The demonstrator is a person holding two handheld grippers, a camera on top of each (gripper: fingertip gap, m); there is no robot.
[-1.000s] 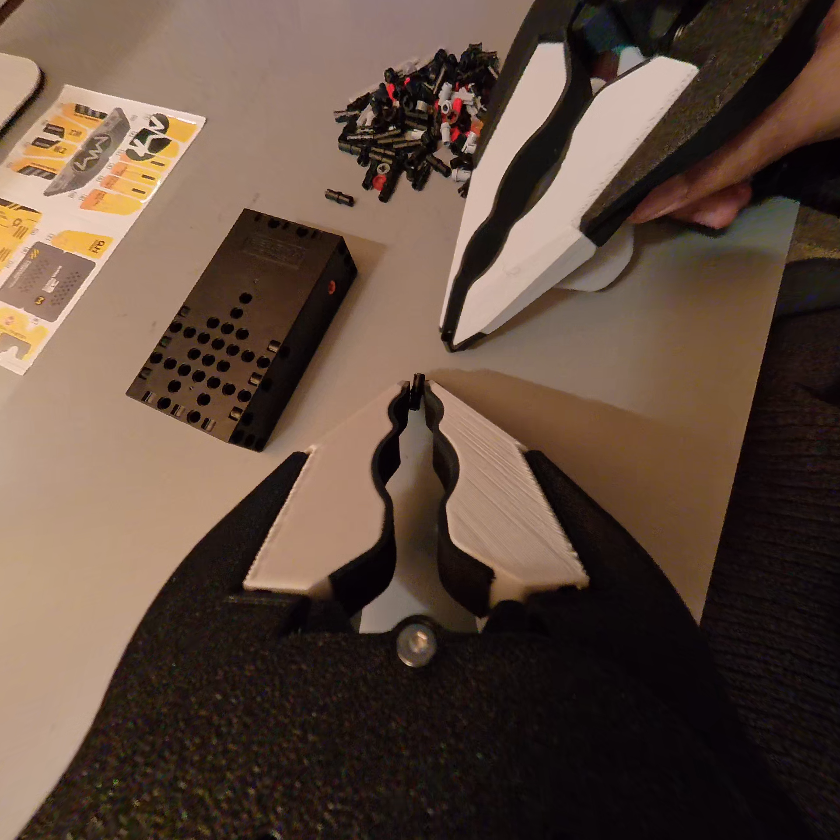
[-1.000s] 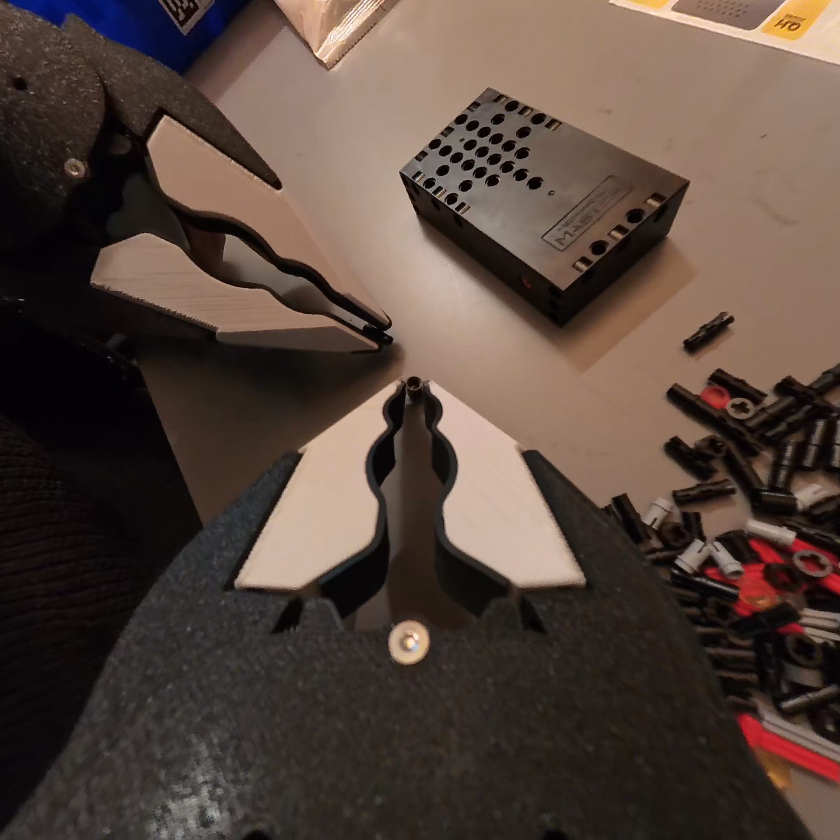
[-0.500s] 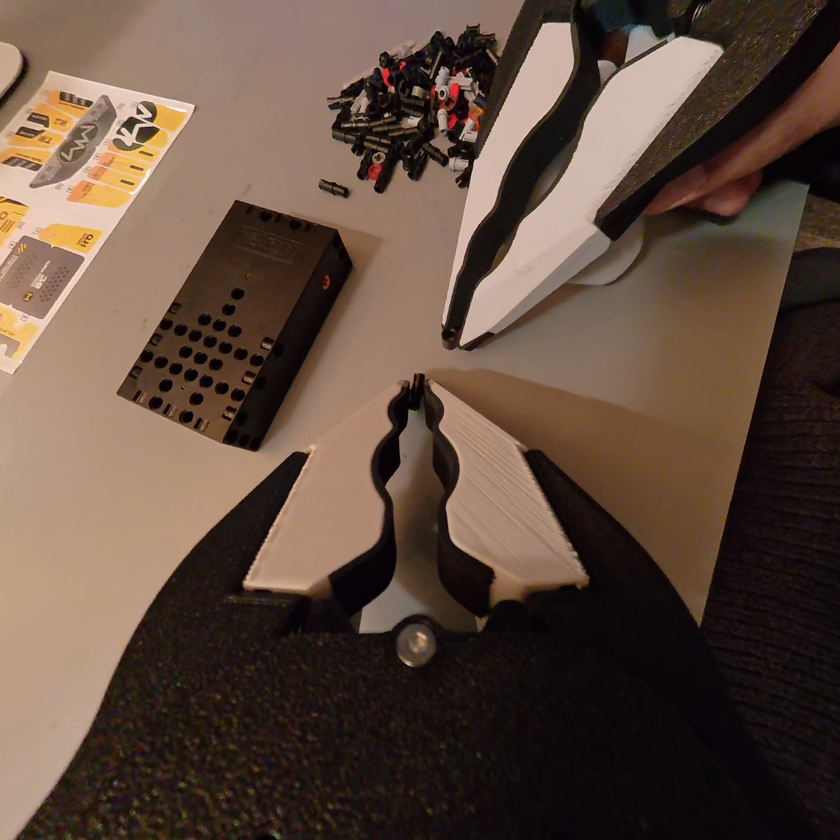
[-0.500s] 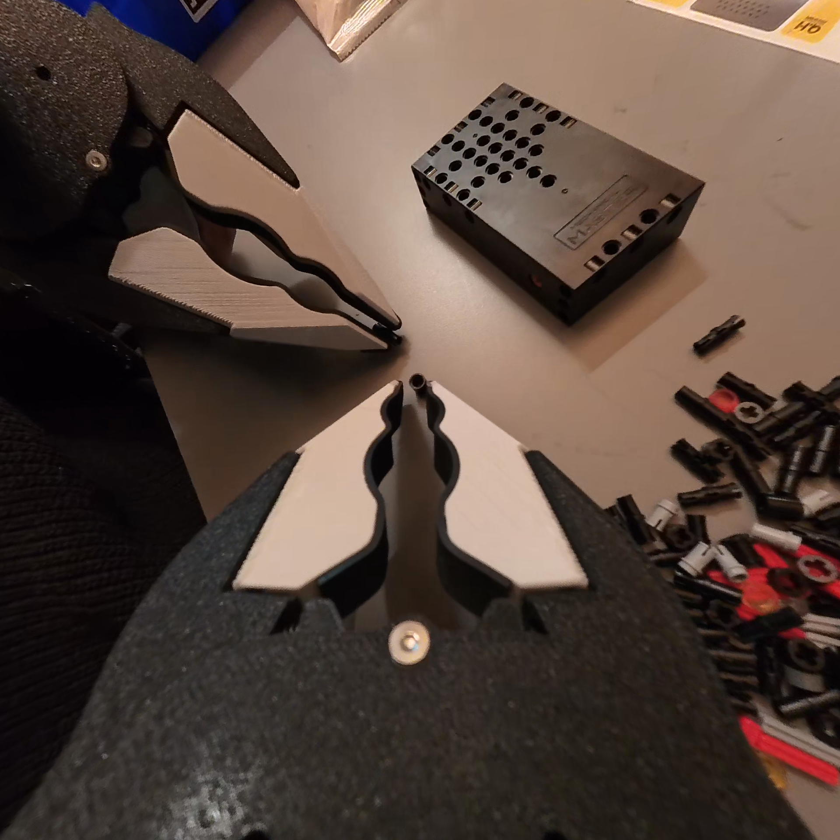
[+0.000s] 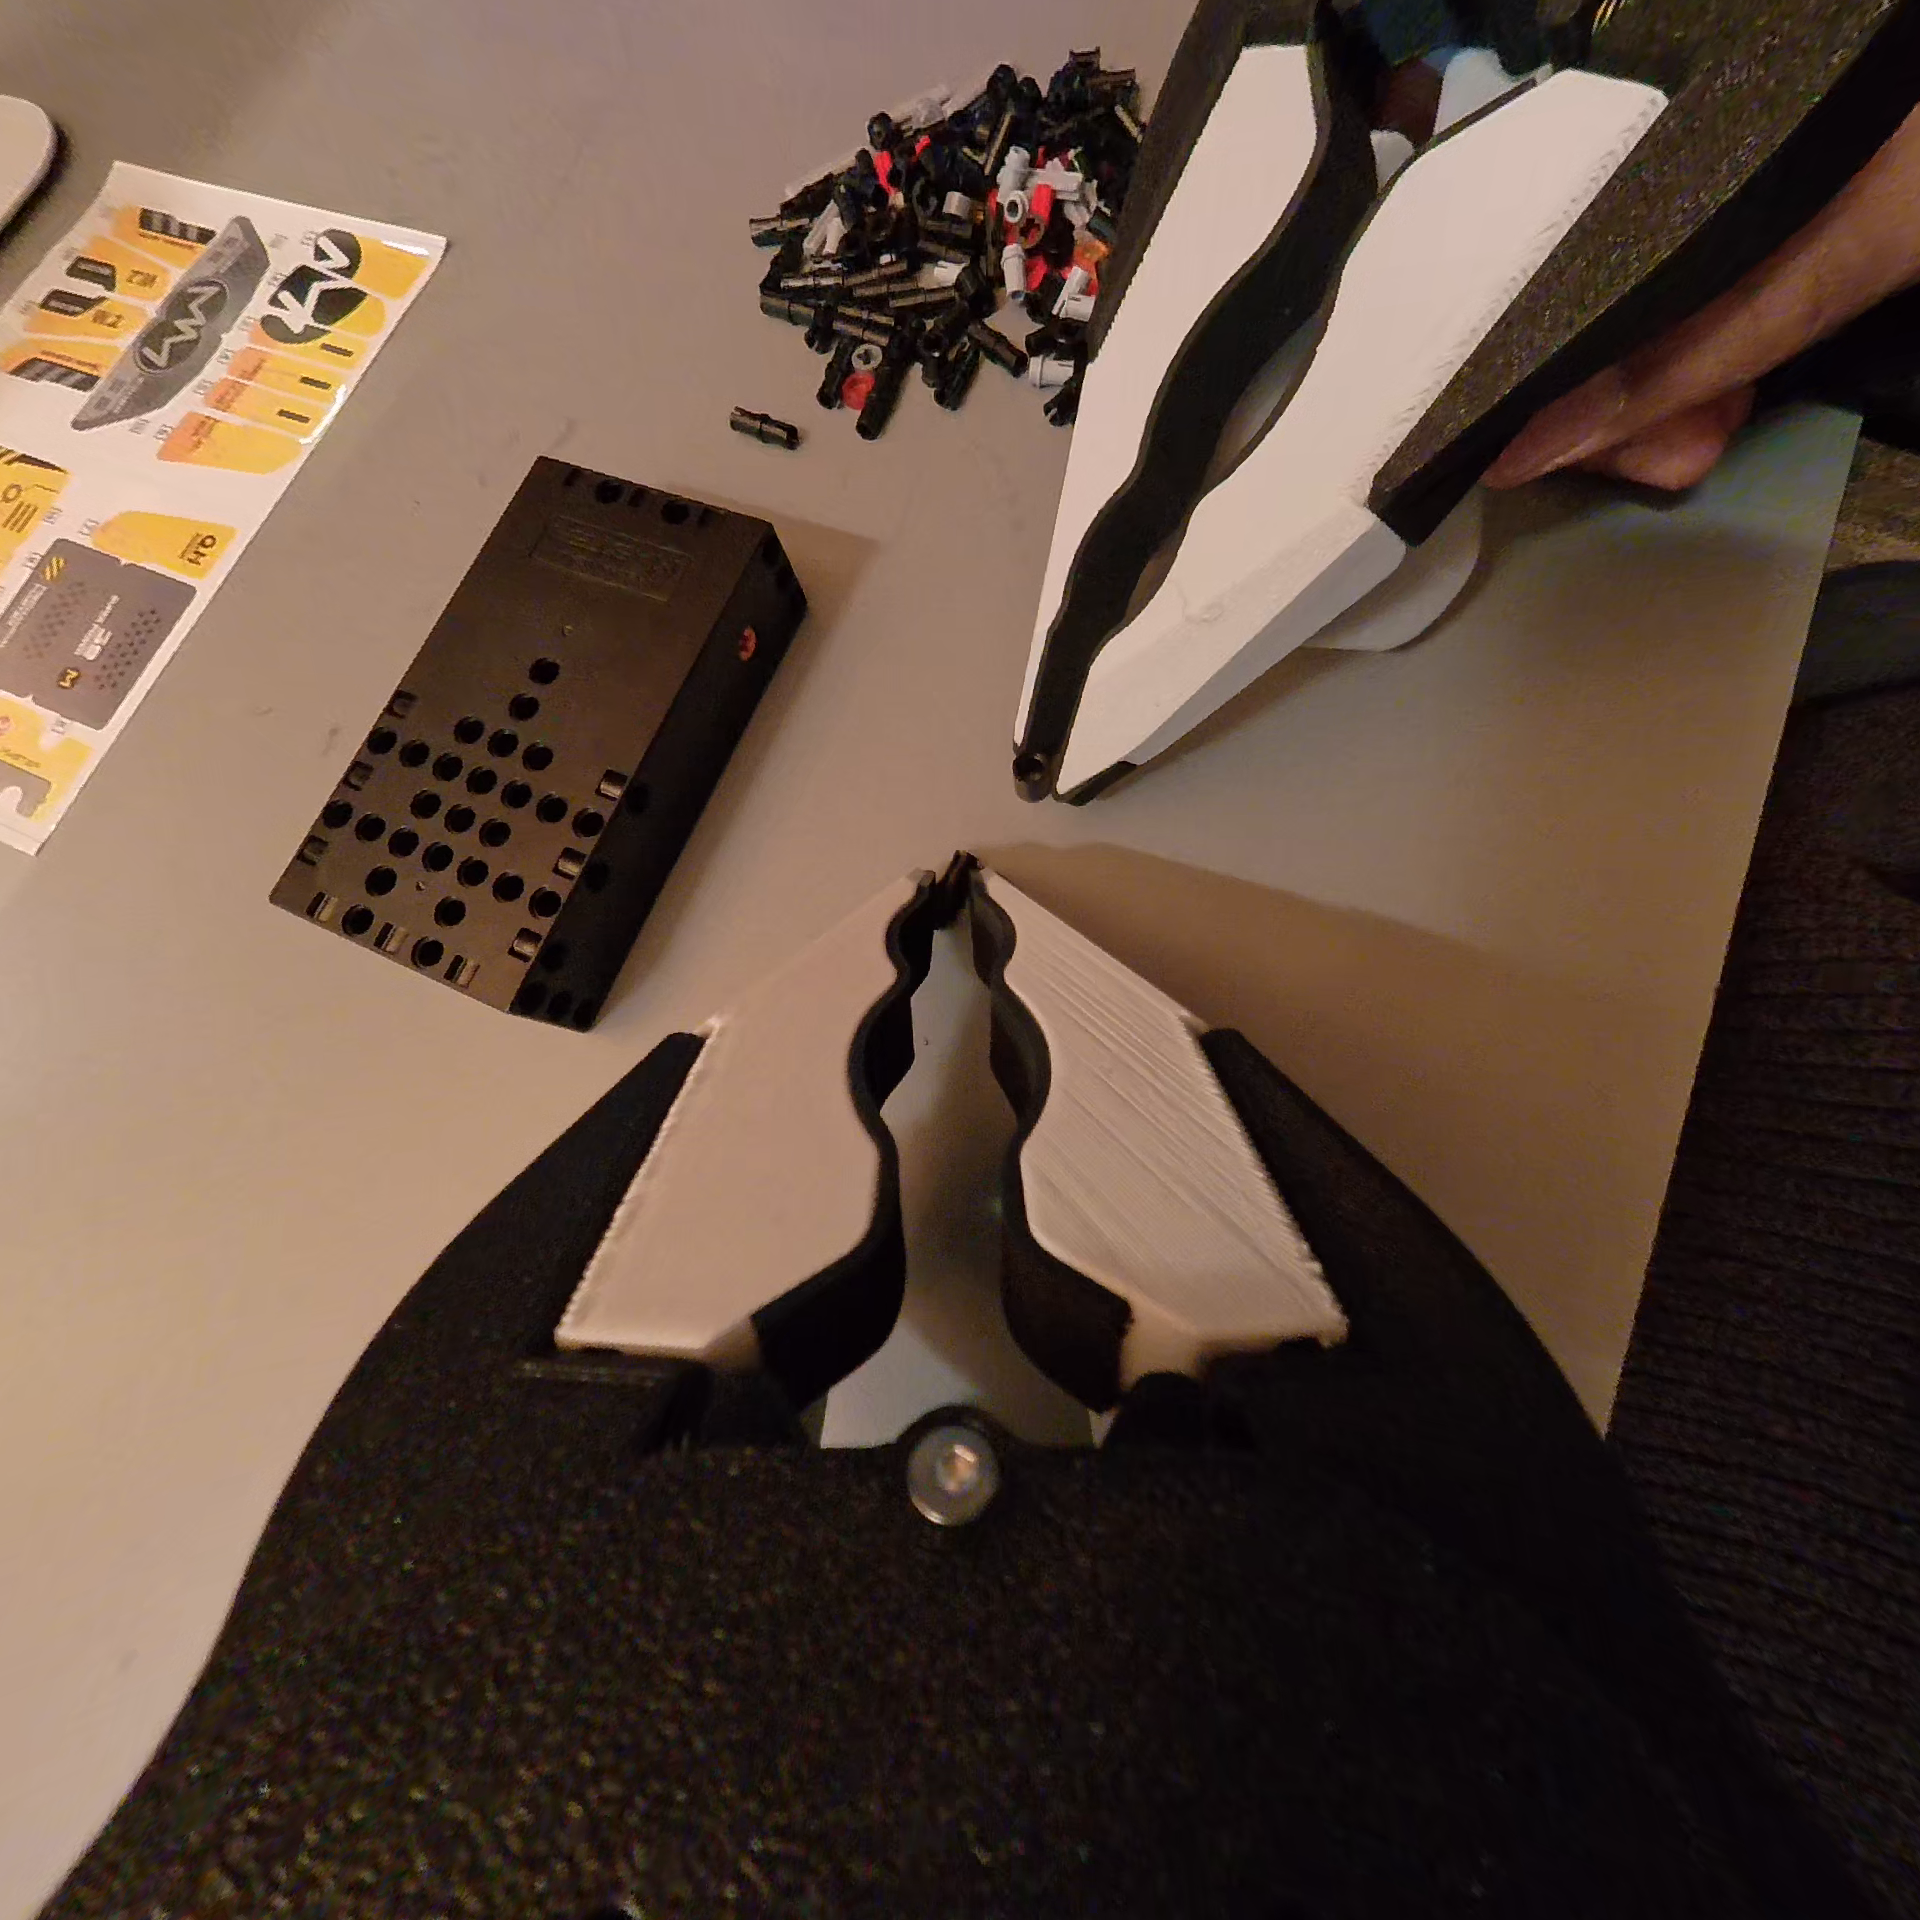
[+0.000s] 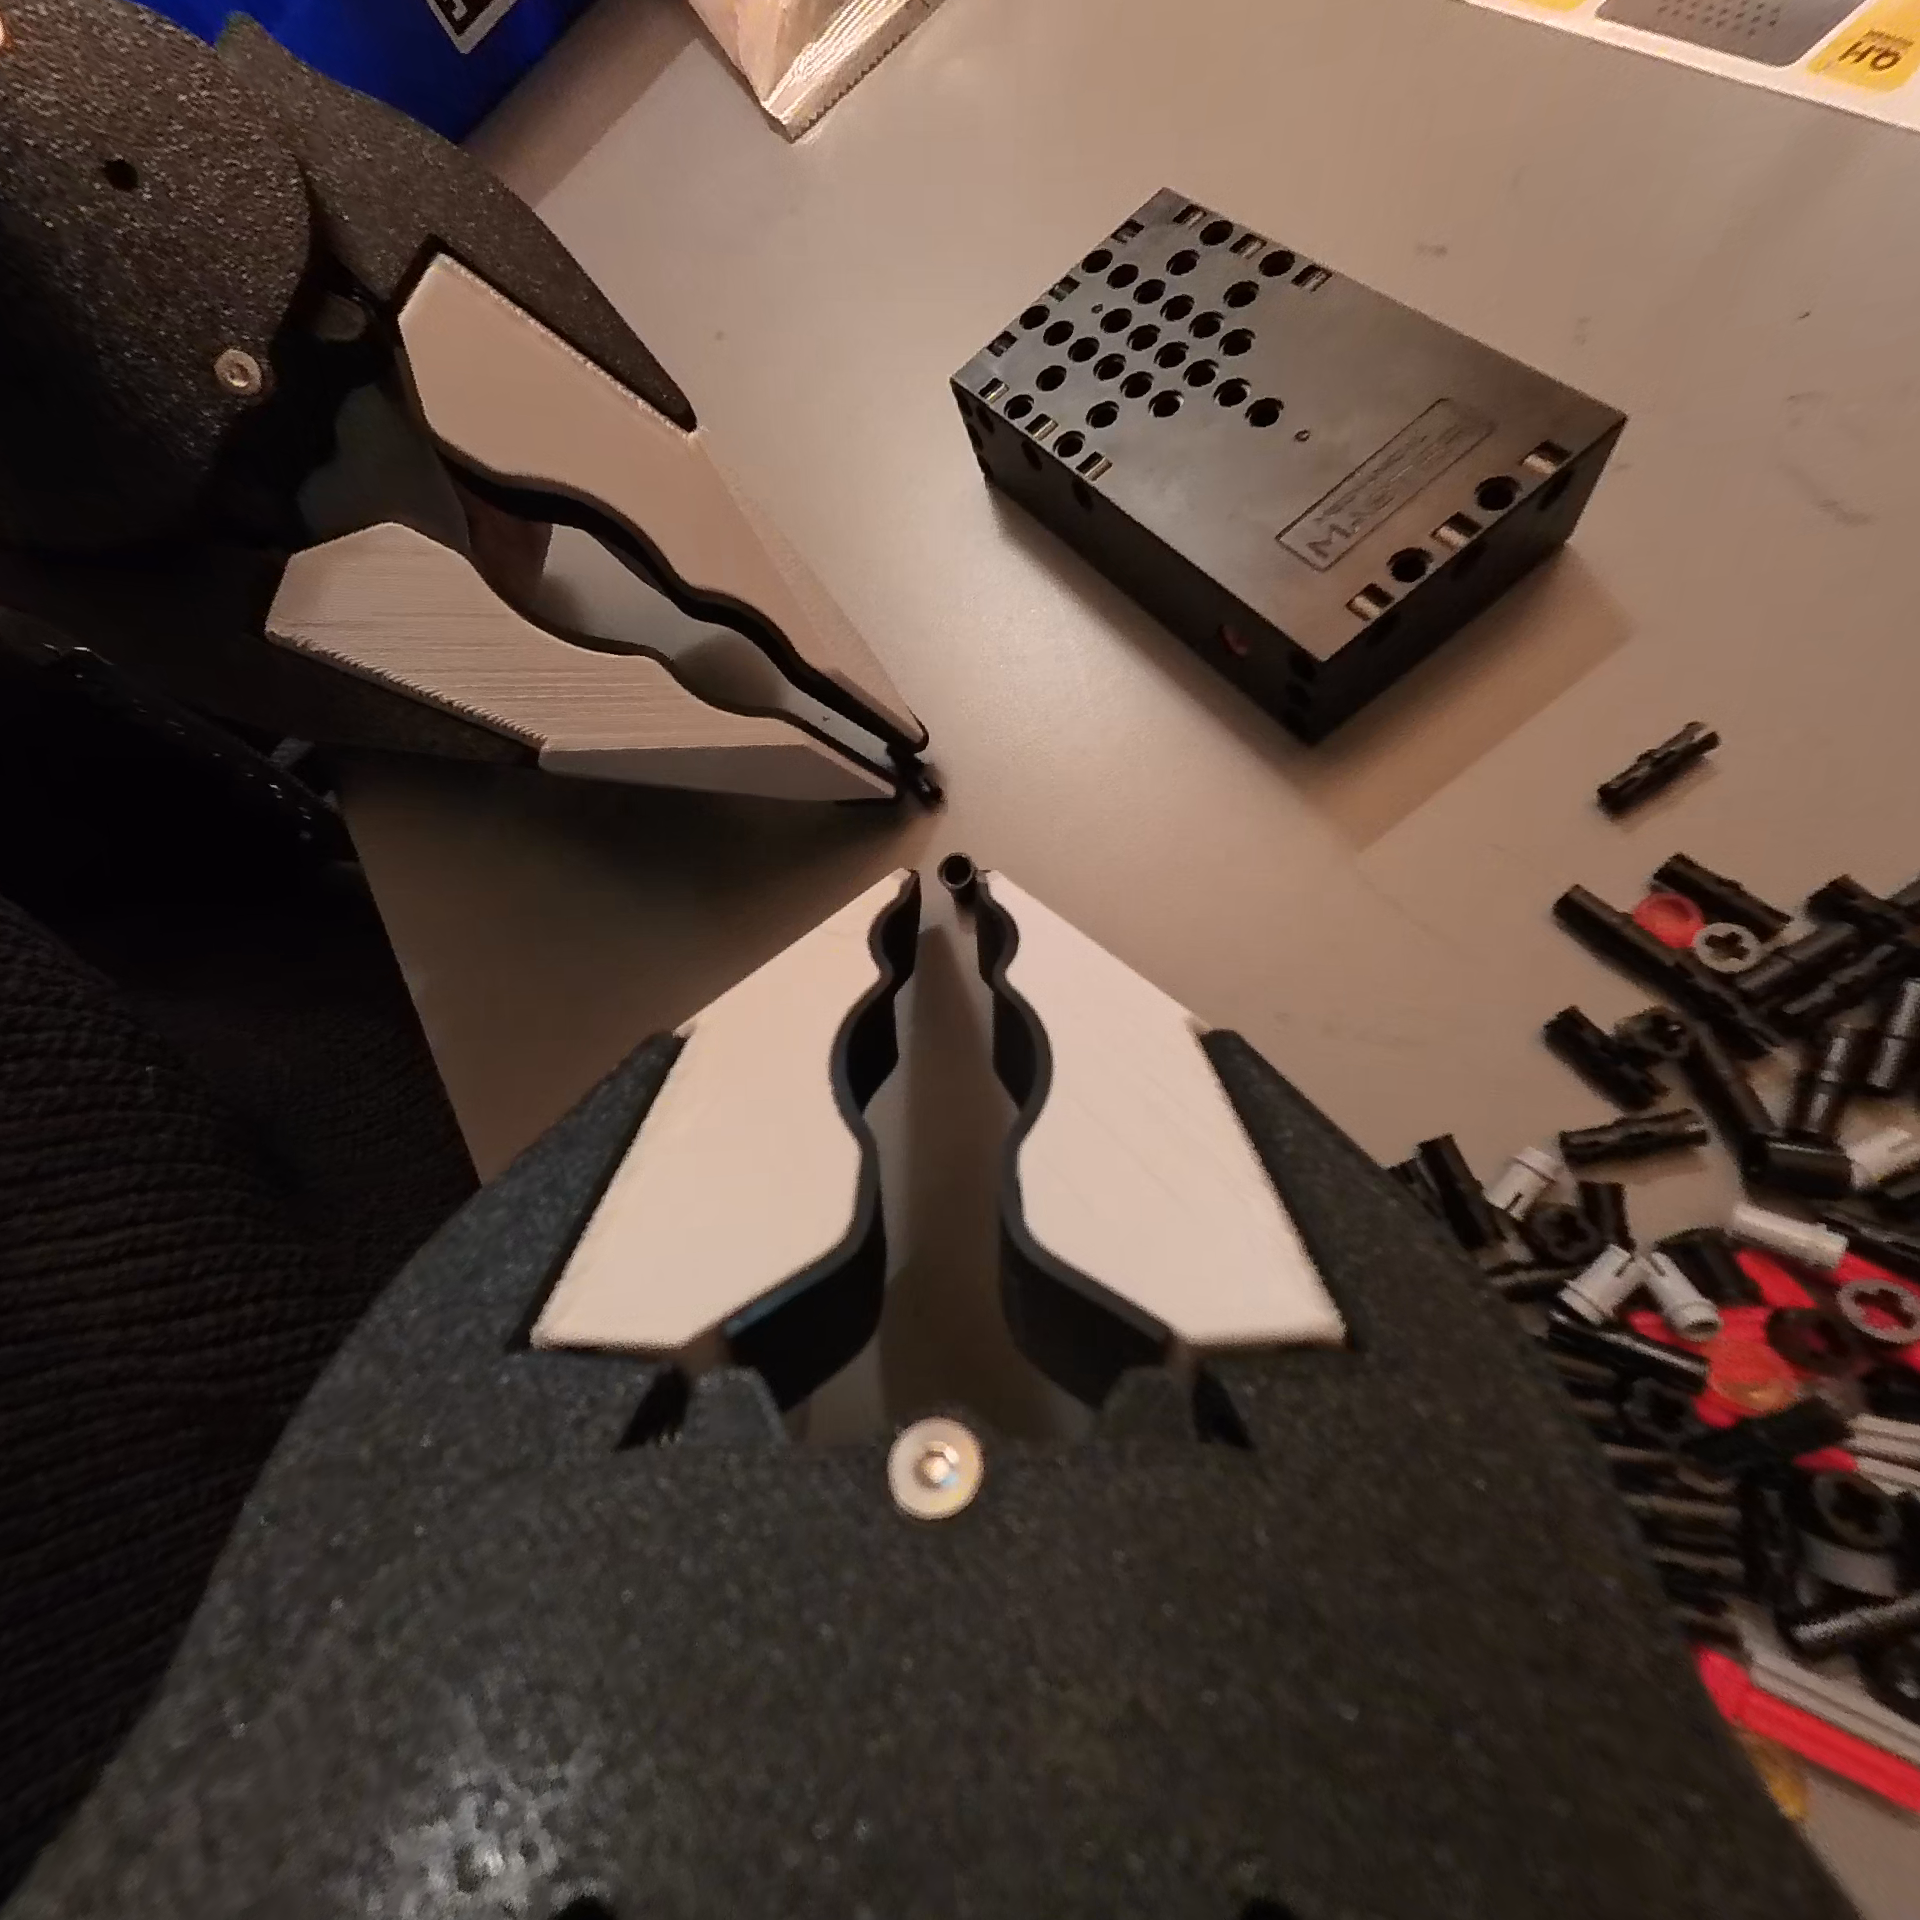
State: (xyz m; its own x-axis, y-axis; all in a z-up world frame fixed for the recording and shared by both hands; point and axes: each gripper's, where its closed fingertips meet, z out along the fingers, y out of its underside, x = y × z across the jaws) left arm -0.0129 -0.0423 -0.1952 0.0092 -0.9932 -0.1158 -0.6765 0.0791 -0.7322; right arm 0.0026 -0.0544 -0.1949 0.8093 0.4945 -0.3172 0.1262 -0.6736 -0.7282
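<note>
Since the earlier frames the right hand-held gripper has parted its fingers: a second ago they pinched a small black peg, and now a narrow gap shows between the tips, the peg lying against the inner edge of the right-side finger only. Whether that peg is still held I cannot tell. The two tools have also drawn a little closer, tip toward tip.

The left hand-held gripper is closed on another small black pin, which pokes out just past its tips. It points forward and slightly down over the grey worktop. In the left wrist view the right tool slants down from the upper right, its tips just above the worktop and near the left tool's tips; a person's hand grips it from behind, fingers curled under the black body.

A black block with holes lies flat to the left of both tips. Beyond it sit a loose black peg and a pile of small black, grey and red parts. A yellow sticker sheet lies at the far left
</note>
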